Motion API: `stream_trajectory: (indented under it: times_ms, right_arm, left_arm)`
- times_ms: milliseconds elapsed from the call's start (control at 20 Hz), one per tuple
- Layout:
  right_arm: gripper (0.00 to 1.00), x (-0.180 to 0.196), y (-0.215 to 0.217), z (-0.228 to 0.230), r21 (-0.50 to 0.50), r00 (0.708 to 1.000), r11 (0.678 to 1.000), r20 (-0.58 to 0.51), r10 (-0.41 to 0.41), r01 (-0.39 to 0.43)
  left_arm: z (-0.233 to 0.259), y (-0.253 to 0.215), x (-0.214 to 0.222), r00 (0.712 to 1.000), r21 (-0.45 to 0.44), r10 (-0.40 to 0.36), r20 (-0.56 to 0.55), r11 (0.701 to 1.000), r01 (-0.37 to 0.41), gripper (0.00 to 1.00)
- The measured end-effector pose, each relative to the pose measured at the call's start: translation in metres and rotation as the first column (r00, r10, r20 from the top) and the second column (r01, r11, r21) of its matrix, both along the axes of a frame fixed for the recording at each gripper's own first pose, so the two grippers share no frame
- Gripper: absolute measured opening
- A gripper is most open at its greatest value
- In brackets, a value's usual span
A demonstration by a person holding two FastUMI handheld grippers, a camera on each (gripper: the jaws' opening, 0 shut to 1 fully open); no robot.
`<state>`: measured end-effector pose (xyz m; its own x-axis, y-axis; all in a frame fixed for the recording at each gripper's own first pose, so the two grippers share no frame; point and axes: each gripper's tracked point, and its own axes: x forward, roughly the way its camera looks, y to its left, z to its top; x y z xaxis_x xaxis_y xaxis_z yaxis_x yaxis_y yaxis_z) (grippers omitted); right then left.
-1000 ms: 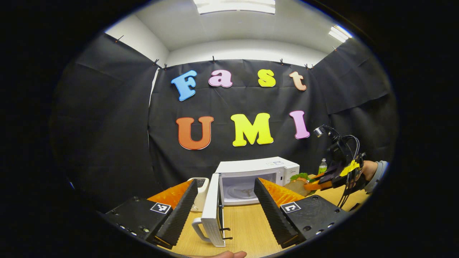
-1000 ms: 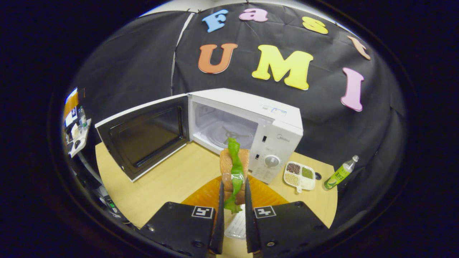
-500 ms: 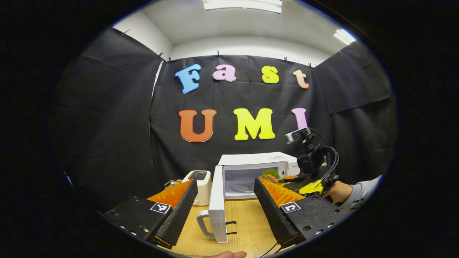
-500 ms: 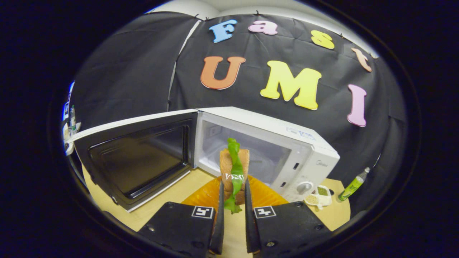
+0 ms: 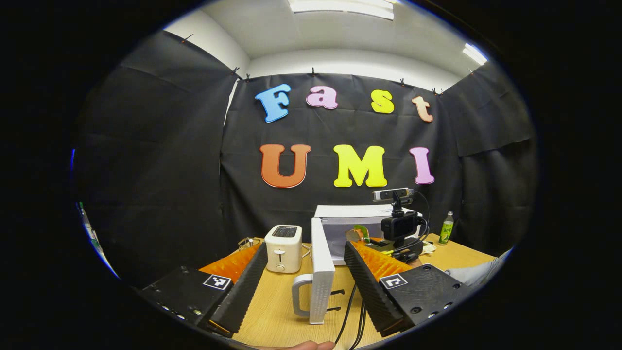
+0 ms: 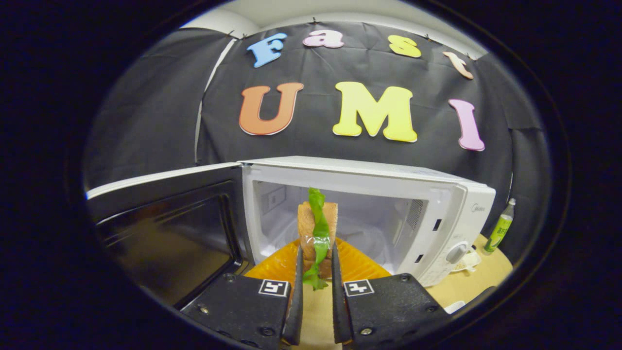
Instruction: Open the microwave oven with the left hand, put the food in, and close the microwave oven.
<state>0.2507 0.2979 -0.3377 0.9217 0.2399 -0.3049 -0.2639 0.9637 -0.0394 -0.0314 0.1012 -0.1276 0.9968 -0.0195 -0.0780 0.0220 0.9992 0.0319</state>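
Squeezing the sandwich [image 6: 318,232] tight, the right claw [image 6: 314,287] holds it just ahead at the microwave [image 6: 384,204] mouth, where it could bump the edge and drop, while the left claw [image 5: 305,277] waits wide.

Item count, both views combined:
- Microwave [image 6: 369,194]: one, with one door [image 5: 321,272].
- Sandwich [image 6: 317,233]: one.
- Toaster [image 5: 283,248]: one.
- Bottle [image 6: 500,226]: one.
- Grippers: two, the left gripper [image 5: 303,287] and the right gripper [image 6: 315,296].
- Table [image 5: 277,311]: one.
- Ceiling lights [image 5: 340,6]: two.
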Motion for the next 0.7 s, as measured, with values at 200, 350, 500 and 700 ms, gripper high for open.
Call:
stream_trajectory:
  times_ms: [200, 350, 500, 700]
  right_arm:
    - [0.28, 0.035, -0.006, -0.007, 0.139, 0.993, 0.984, -0.059, -0.106, 0.113]
    - [0.28, 0.059, -0.006, -0.008, 0.27, 0.982, 0.945, -0.077, -0.17, 0.185]
    - [0.3, 0.079, -0.007, -0.023, 0.383, 0.962, 0.883, -0.146, -0.232, 0.271]
    - [0.28, 0.09, -0.014, -0.031, 0.51, 0.916, 0.762, -0.18, -0.358, 0.399]
  left_arm:
    - [-0.004, 0.013, 0.005, 1.0, -0.012, 0.028, -0.013, 1.0, -0.028, 0.95]
    - [-0.001, 0.021, 0.008, 0.999, -0.005, 0.054, -0.004, 0.999, -0.054, 0.95]
    - [0.0, 0.022, 0.008, 0.998, 0.005, 0.068, 0.016, 0.998, -0.068, 0.95]
    - [-0.005, 0.027, 0.021, 0.995, -0.033, 0.101, 0.012, 0.994, -0.1, 0.95]
